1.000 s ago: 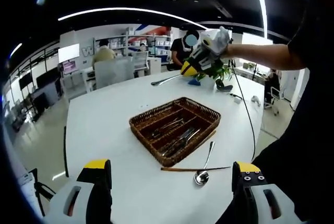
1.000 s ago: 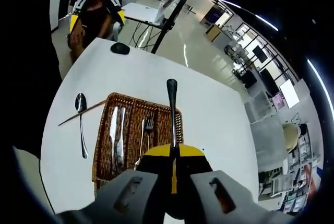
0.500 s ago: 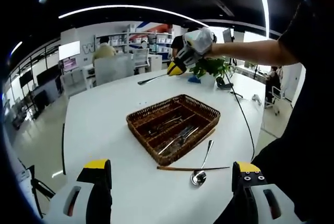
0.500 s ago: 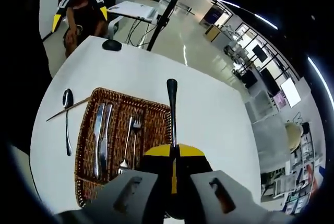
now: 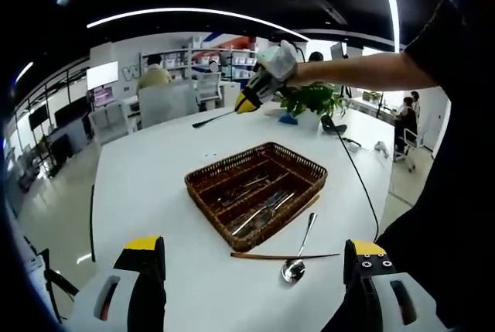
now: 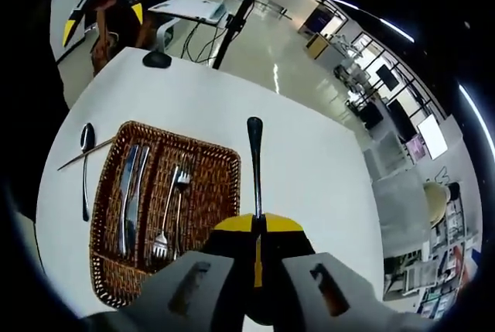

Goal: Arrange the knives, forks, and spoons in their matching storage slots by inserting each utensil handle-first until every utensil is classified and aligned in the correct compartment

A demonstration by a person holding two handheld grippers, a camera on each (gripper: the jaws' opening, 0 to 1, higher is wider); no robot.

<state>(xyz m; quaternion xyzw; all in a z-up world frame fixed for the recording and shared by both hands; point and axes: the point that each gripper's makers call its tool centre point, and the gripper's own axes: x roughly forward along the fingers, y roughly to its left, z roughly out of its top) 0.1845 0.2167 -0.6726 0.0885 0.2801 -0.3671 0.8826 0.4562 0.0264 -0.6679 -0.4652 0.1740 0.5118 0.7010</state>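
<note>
So over the last sec the right gripper (image 6: 256, 233), jaws pinched on a utensil (image 6: 254, 163) w/ the handle end pointing out front, has swung across the table (image 6: 309, 154). In right gripper view the basket (image 6: 220, 163) slid from under the handle to left of it. In left gripper view that gripper (image 5: 249, 100) sits past the basket's (image 5: 203, 177) far side, held high over the table, not touching.

Basket holds knives (image 6: 129, 196) in one slot, forks (image 6: 170, 212) in the next, third slot nr the held piece looks bare. Probably lining up to drop it in handle-first. Can't tell what type the held piece is, head hidden in jaws.

Left gripper (image 5: 255, 266) jaws spread wide, holding nothing, low over the near table. A spoon (image 5: 298, 251) and a chopstick (image 5: 285, 255) lie on the table just outside the basket, spoon not sorted yet.
</note>
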